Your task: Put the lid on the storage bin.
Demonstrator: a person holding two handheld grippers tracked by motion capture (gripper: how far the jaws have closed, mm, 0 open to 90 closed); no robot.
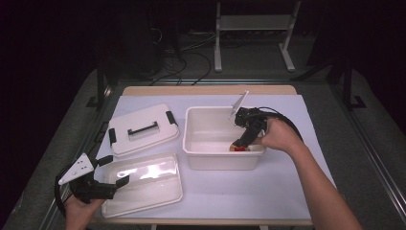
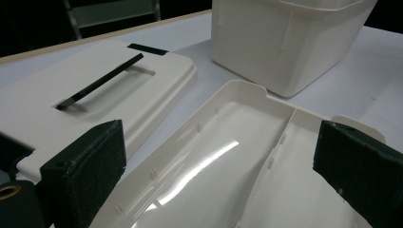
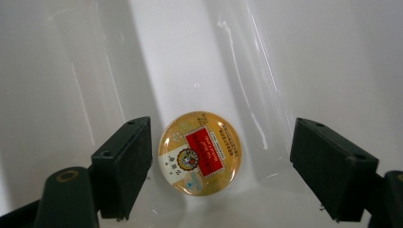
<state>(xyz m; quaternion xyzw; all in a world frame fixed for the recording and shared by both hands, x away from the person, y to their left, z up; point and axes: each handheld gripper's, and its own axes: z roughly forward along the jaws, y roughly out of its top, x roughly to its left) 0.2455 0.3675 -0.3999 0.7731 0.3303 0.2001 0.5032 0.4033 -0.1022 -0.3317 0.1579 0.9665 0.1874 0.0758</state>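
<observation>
A small round tin (image 3: pixel 200 153) with a gold rim and a red label (its print too small to read) lies flat on the floor of the open white bin (image 1: pixel 191 143), near its front right corner. It sits between the right gripper's (image 3: pixel 221 164) spread jaws, nearer one.

Round gold tin (image 3: pixel 200 153): red label panel with print, too small to read.

My left gripper (image 1: pixel 114 170) and right gripper (image 1: pixel 240 143) are black, with thick square textured pads (image 3: pixel 124 166), brass-ringed screw holes, trailing black cables and grey three-cornered top plates.
</observation>
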